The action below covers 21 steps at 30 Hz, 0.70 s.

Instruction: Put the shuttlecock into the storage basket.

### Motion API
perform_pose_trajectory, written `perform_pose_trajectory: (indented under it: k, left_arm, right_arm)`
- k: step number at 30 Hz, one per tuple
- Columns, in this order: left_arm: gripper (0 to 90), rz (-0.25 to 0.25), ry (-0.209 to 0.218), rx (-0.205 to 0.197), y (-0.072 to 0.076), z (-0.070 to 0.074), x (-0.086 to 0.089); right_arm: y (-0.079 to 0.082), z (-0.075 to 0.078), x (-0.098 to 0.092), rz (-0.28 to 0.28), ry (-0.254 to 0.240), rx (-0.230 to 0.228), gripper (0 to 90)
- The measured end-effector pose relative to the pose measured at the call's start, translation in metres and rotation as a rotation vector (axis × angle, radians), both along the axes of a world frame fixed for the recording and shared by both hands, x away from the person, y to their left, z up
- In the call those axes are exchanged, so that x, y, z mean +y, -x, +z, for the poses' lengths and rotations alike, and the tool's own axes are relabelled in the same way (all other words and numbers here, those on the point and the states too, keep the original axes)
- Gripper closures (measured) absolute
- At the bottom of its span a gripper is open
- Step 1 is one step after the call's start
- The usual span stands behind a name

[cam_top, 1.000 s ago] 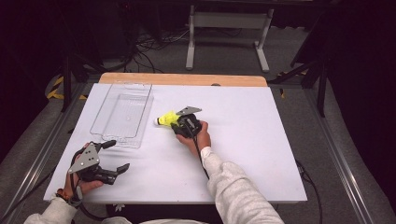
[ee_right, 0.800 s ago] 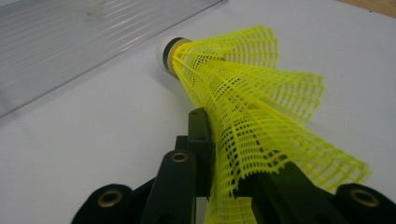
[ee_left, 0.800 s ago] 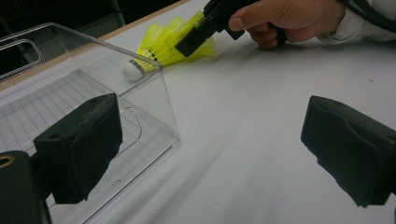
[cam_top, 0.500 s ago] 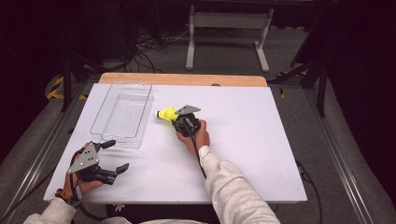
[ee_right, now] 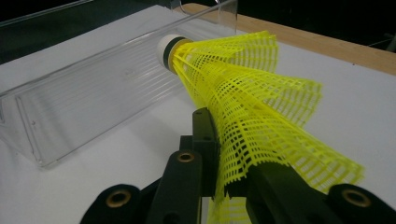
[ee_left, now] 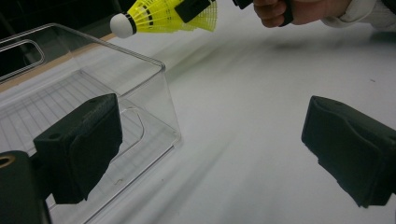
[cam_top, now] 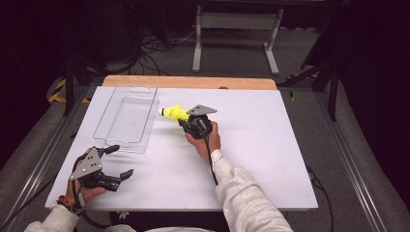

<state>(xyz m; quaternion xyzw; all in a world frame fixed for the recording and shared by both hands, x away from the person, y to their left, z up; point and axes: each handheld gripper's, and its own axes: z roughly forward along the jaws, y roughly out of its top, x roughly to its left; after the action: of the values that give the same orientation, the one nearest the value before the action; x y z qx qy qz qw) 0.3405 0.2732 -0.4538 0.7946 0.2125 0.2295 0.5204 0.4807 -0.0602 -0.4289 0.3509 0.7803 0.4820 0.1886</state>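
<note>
Now right claw (cam_top: 186, 118) clamps shuttlecock (cam_top: 175, 113) just beside tray (cam_top: 145, 145) rim; left claw (cam_top: 119, 162) open, idle

Left gripper (ee_left: 212, 154) jaws seen wide apart over white table (ee_left: 261, 93), nothing between them.
Clear plastic tray (ee_left: 140, 84) is seen behind the left jaw. Yellow shuttlecock (ee_left: 163, 16), white cork toward the tray, is clamped by the right gripper (ee_left: 196, 7) at top, lifted above the table.
</note>
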Motion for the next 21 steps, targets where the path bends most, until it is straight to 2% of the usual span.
perform_pose_trajectory:
  k: [1,10,21]
  left_arm:
    - [6.1,0.0,-0.001,0.0,0.0,0.0,0.0]
    - [6.1,0.001,0.0,-0.001,0.0,0.0,0.0]
    - [6.0,0.002,0.002,-0.003,0.0,0.0,0.0]
  right_arm:
    - [0.001,0.002,-0.001,0.004,-0.014,-0.004,86.3]
    - [0.003,0.01,-0.005,0.012,-0.042,-0.017,86.5]
    - [0.008,0.019,-0.005,0.034,-0.04,-0.038,86.6]
